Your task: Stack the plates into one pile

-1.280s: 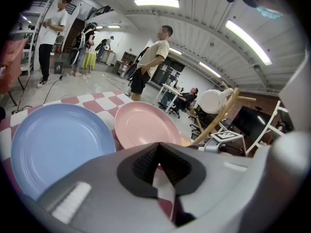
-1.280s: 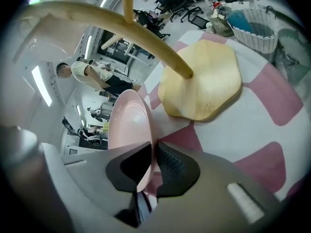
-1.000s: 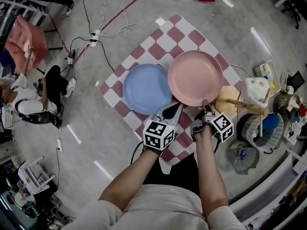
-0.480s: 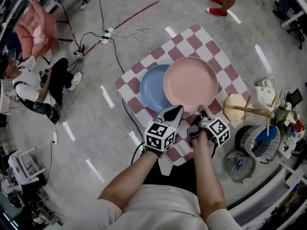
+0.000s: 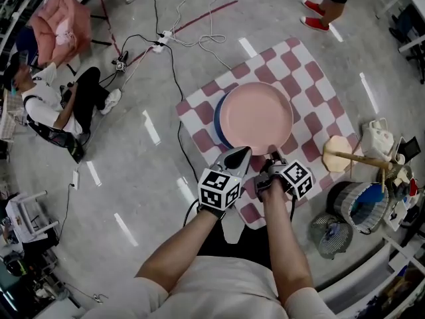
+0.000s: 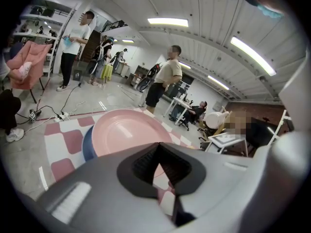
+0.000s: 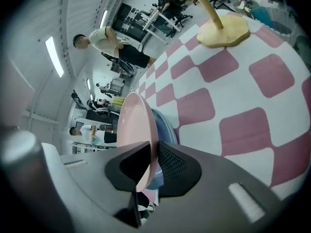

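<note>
Placement was under way: the right gripper [image 5: 273, 157] pinched the pink plate's [image 5: 255, 117] near rim over the blue plate [image 5: 217, 120], the left gripper [image 5: 240, 153] hung closed and empty, so lowering and release seemed next.

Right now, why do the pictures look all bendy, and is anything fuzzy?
Head view: the wide lens bends the floor lines; light is even. Left gripper view: dark corners, ceiling lights glare white, the left gripper up close is soft. Right gripper view: the checked cloth bulges like a ball, and the pink plate looks stretched.
</note>
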A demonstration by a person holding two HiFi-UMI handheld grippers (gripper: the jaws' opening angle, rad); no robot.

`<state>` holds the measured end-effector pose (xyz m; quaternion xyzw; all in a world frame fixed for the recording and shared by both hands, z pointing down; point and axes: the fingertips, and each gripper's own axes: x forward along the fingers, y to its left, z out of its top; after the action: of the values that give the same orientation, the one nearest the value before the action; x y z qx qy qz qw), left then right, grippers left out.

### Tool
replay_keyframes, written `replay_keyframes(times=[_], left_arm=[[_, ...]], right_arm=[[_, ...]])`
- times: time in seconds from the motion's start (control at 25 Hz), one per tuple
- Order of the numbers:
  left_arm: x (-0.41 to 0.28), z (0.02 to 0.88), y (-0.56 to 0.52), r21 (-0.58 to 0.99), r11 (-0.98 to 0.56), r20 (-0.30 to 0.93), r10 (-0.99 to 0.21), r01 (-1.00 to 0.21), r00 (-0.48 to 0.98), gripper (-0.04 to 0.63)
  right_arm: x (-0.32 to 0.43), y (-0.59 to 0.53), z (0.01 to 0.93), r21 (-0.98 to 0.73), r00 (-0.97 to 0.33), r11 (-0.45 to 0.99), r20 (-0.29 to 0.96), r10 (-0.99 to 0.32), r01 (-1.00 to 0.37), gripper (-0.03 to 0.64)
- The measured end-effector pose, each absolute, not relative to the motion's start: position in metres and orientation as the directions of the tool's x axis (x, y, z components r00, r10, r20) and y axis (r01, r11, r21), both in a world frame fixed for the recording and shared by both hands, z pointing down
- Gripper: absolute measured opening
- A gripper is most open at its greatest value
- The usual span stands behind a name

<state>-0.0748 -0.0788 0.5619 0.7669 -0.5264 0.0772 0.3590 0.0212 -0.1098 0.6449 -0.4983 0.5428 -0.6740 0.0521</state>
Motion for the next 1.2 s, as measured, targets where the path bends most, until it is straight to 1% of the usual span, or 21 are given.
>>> replay_keyframes(times=[0.28,0.56,0.72,0.84,1.04,1.2], left_arm=[[-0.1,0.57,-0.07,0.474,-0.14,0.505,-0.766,-0.869,0.398,0.006],[-0.115,0.569,-0.067,0.486,-0.121,0.501,-0.773,-0.866,0.39,0.006],[-0.117,0.569,-0.069,0.485,-0.119,0.499,-0.776,-0.866,0.386,0.006],[-0.112,0.568,-0.072,0.491,-0.121,0.494,-0.777,-0.863,0.39,0.006],[-0.112,0.559,-0.076,0.494,-0.129,0.486,-0.779,-0.86,0.397,0.006],[-0.111,0.552,-0.081,0.493,-0.139,0.475,-0.784,-0.859,0.399,0.006]], right_arm=[[-0.002,-0.107,0.662,-0.763,-0.509,-0.418,0.643,-0.573,-0.494,0.051],[-0.008,-0.105,0.672,-0.742,-0.506,-0.415,0.666,-0.548,-0.526,0.049],[-0.01,-0.103,0.675,-0.692,-0.493,-0.368,0.71,-0.503,-0.621,0.051],[-0.006,-0.104,0.674,-0.649,-0.475,-0.332,0.743,-0.473,-0.684,0.083],[-0.002,-0.097,0.677,-0.599,-0.464,-0.31,0.785,-0.412,-0.738,0.091],[0.004,-0.094,0.672,-0.578,-0.452,-0.278,0.795,-0.405,-0.767,0.091]])
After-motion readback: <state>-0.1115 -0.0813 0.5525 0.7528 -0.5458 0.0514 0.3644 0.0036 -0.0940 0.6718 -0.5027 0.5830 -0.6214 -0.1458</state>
